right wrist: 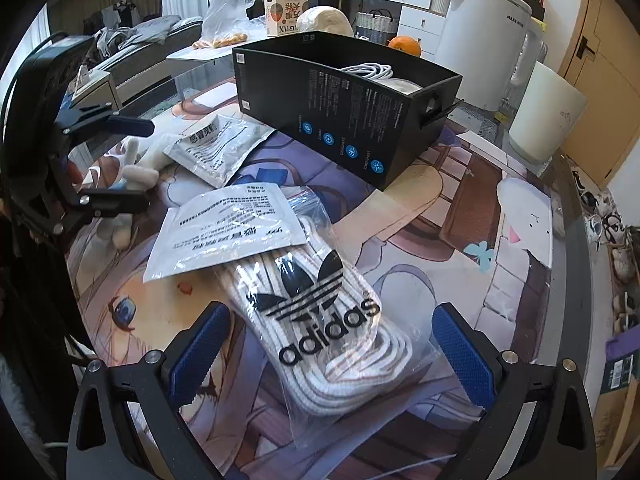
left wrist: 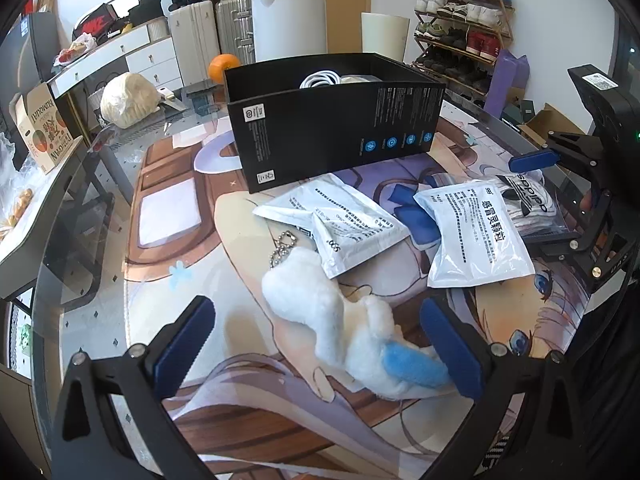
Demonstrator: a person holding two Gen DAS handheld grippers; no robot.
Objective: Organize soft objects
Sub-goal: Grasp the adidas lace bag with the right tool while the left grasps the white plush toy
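A white plush toy (left wrist: 320, 304) with a blue patch and a bead chain lies on the printed mat, between the spread fingers of my open left gripper (left wrist: 318, 346). Two white medicine pouches (left wrist: 344, 224) (left wrist: 476, 236) lie beyond it. A clear bag of white adidas socks (right wrist: 320, 312) sits between the fingers of my open right gripper (right wrist: 330, 354), with one pouch (right wrist: 228, 232) overlapping its far end. The open black box (left wrist: 332, 120) (right wrist: 348, 112) stands behind, holding a white cable (right wrist: 368, 70). Each gripper shows in the other's view: right gripper (left wrist: 552, 200), left gripper (right wrist: 124, 164).
The glass table's edge (left wrist: 80, 208) curves on the left. An orange (right wrist: 404, 46), a white appliance (right wrist: 488, 28) and a kumquat carton (left wrist: 40, 128) stand beyond the box. A shoe rack (left wrist: 460, 20) and suitcases line the far wall.
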